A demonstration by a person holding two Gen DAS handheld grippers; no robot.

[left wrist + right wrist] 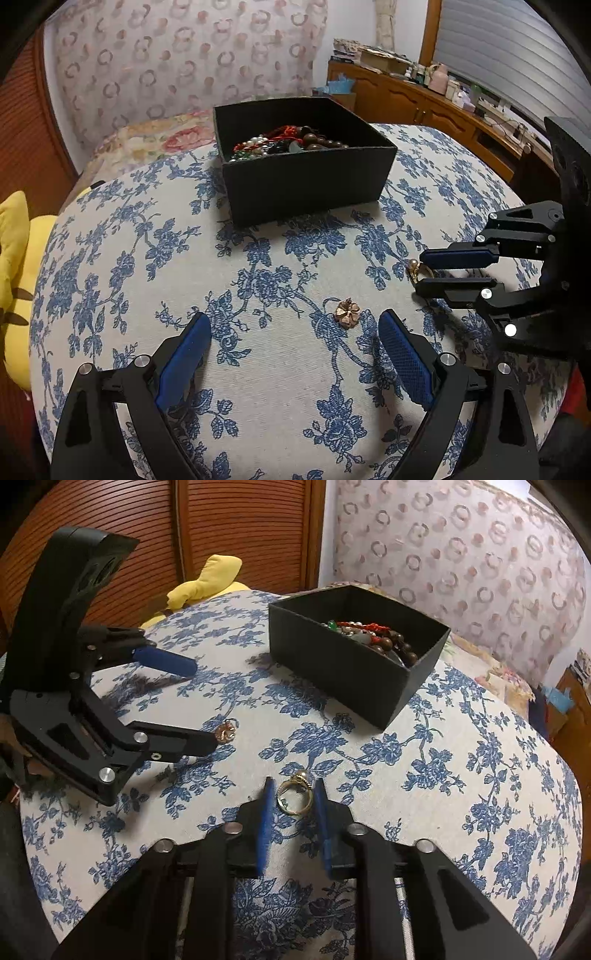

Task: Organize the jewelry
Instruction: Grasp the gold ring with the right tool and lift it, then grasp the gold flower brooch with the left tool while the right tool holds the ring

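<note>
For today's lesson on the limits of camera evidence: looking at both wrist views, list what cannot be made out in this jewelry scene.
- Black box: left view, its near wall hides the lower contents; beads tangled.
- Gold ring: right view, contact with the right gripper pads unclear.
- Flower piece: too small to identify.
- Left gripper: handle and hand cut off by the bottom edge.

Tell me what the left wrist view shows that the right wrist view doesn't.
Only the left wrist view shows the wooden sideboard cluttered with bottles and the window blind.

Only the right wrist view shows the ring's whole gold band between the right claw's pads; whether they press on it I cannot tell.

Both show the black box of beads, the flower-shaped brooch on the blue floral cloth, the yellow plush toy, and the left claw wide open.
</note>
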